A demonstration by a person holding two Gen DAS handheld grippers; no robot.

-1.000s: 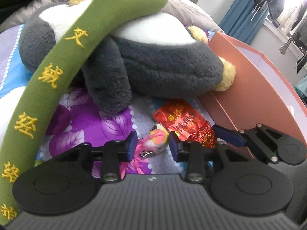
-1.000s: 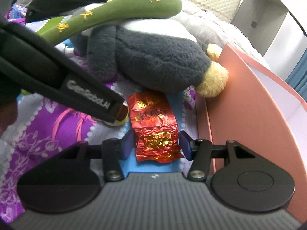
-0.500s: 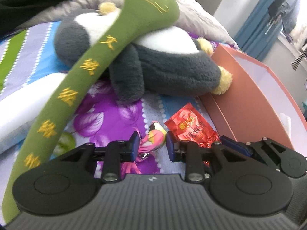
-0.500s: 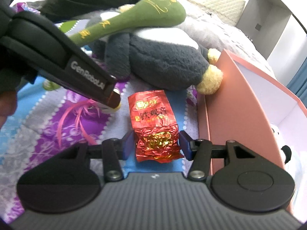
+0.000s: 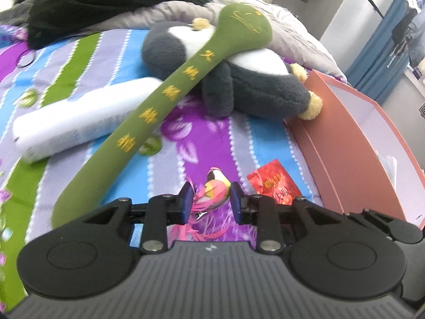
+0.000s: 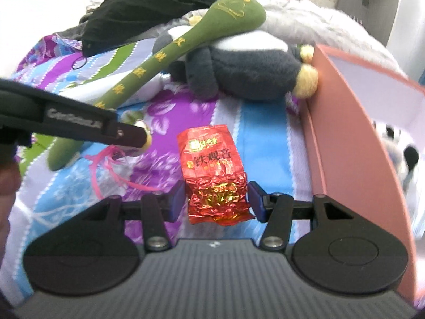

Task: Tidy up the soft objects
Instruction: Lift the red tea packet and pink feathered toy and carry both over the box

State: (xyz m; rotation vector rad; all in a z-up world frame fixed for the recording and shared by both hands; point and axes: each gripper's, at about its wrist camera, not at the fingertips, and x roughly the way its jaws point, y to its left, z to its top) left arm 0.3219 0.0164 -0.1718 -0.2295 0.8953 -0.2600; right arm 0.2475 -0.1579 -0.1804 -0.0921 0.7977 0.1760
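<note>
Both tongs grip: left gripper (image 5: 210,202) clenches a small bird toy (image 5: 214,189), right gripper (image 6: 216,201) a foil packet (image 6: 212,170), which seems loosely pinched and may slip.

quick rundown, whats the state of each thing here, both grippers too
left gripper: shut on a small pink bird toy, lifted
right gripper: shut on the red foil packet, lifted
green plush stick: lying across the penguin plush
penguin plush: on its side on the bed, feet against the box
box: open, a panda toy inside
white roll: lying flat under the stick
</note>
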